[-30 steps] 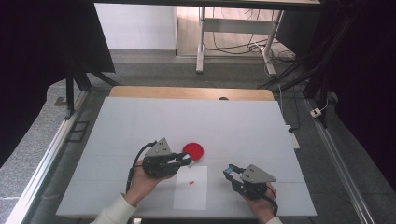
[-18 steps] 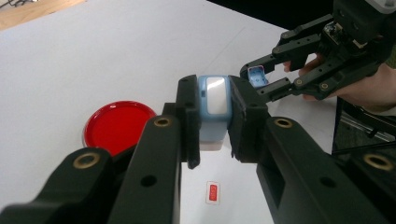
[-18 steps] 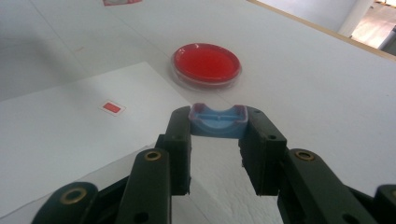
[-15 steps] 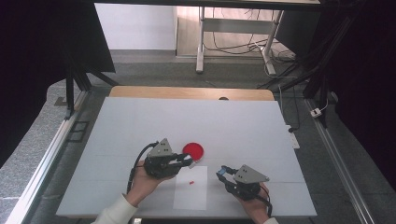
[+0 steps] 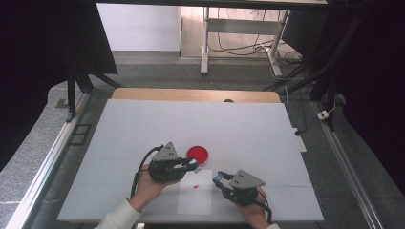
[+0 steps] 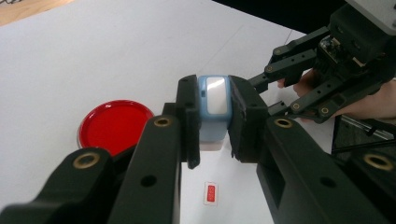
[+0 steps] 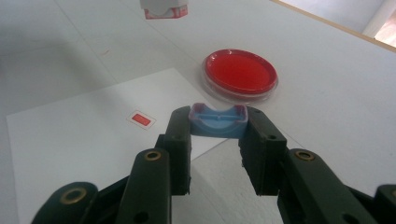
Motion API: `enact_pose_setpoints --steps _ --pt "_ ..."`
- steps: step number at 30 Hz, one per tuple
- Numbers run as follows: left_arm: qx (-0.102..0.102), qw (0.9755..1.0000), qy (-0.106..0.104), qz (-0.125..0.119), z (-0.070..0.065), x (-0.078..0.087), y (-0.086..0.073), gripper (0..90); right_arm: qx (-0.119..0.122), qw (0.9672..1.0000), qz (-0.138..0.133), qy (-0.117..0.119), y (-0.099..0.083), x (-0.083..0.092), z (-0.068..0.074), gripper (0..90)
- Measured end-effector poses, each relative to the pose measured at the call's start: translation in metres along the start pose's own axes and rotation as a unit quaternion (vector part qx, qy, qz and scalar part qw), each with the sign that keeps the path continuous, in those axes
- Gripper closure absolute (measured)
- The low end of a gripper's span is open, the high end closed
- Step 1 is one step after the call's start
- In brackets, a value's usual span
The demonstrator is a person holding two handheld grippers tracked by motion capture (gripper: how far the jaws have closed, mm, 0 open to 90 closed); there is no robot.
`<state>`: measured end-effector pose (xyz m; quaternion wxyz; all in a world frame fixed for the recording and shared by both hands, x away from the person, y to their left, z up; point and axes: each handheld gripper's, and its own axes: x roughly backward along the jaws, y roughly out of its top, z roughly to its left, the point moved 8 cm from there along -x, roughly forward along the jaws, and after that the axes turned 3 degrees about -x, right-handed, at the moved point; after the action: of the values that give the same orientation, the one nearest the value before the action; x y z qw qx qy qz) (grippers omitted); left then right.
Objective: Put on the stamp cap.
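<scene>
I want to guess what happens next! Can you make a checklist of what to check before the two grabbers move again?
1. Left gripper clamped on the blue box: ok.
2. Right gripper clamped on the blue cap: ok.
3. Box and cap lined up to join: not ok, they are apart.
4. Red dish out of the way: ok, beside the left gripper.
5. Small red tag lying on the white sheet: ok.
6. Which way the cap fits: cannot tell.

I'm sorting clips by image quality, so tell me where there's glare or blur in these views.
Left gripper view: glare whitens the blue block's face, and the near jaws are soft. Right gripper view: a sheen streaks the red dish, the blue cap is sharp, and the near jaws blur. High view: even light on the table, dark surroundings.
</scene>
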<state>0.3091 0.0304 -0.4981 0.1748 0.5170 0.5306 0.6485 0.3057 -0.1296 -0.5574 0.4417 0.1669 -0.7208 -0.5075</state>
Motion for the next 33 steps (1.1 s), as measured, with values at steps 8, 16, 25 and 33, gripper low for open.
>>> enact_pose_setpoints --steps 8,16,25,33 --pt "-0.002 1.0 0.0 0.0 -0.002 -0.002 0.0 75.0 0.003 1.0 0.003 0.008 0.002 -0.007 0.007 64.3" --pt "-0.001 1.0 0.0 -0.003 -0.003 -0.003 0.001 75.0 0.002 0.9999 0.003 0.01 0.004 -0.014 0.015 64.3" --pt "0.001 1.0 -0.006 -0.004 -0.006 -0.005 0.002 75.0 0.002 0.9999 0.001 0.011 0.006 -0.022 0.019 64.3" --pt "0.001 1.0 -0.007 -0.003 -0.007 -0.008 0.001 75.0 0.007 0.9999 0.001 0.014 0.008 -0.027 0.024 64.3"
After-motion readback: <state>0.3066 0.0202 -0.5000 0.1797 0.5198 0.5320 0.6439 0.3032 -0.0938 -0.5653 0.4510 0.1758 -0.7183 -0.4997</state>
